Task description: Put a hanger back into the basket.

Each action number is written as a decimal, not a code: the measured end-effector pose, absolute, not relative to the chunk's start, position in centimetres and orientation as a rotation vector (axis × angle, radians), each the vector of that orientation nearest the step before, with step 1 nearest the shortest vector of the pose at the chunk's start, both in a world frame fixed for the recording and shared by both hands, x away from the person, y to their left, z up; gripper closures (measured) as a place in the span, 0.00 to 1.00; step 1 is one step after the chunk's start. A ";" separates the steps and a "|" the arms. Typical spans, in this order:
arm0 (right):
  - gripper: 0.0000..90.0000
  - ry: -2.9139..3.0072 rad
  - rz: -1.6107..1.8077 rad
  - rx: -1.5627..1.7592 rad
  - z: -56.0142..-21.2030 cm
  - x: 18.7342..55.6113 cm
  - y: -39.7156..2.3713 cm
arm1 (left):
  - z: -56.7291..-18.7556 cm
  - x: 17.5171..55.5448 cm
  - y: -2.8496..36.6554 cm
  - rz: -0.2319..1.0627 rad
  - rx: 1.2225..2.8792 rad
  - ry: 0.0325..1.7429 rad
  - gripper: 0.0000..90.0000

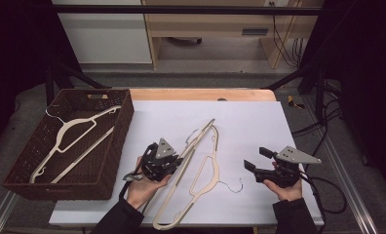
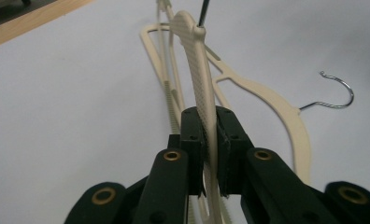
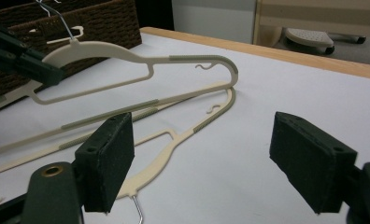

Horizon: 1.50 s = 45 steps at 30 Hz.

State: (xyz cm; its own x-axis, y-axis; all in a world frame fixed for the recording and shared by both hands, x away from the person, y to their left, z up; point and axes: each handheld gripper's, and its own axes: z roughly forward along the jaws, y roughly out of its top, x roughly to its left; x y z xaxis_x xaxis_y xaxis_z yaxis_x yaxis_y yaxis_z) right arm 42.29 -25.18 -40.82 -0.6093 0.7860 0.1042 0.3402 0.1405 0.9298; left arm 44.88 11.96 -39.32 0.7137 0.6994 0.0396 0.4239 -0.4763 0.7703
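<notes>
The left gripper (image 1: pixel 174 163) is squeezing tight on one cream hanger (image 2: pixel 199 70) and is lifting it off the white sheet (image 1: pixel 259 122). Its two black pads (image 2: pixel 192 135) are pressing on the hanger's thin arm from both sides. This looks like the step of picking a hanger up to put it away. Next, the person will probably need to carry it to the left and lower it into the brown basket (image 1: pixel 125 117), keeping it clear of the rim.

The right gripper (image 1: pixel 255 161) is standing wide open and is holding nothing. A second hanger (image 1: pixel 205 178) is lying flat on the sheet between the two grippers. Farther off, another hanger (image 1: pixel 67 136) is already lying inside the basket.
</notes>
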 end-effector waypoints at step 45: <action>0.07 1.918 1.451 1.117 -40.0 41.7 -26.5 | -25.3 45.0 29.0 0.573 1.909 0.768 0.96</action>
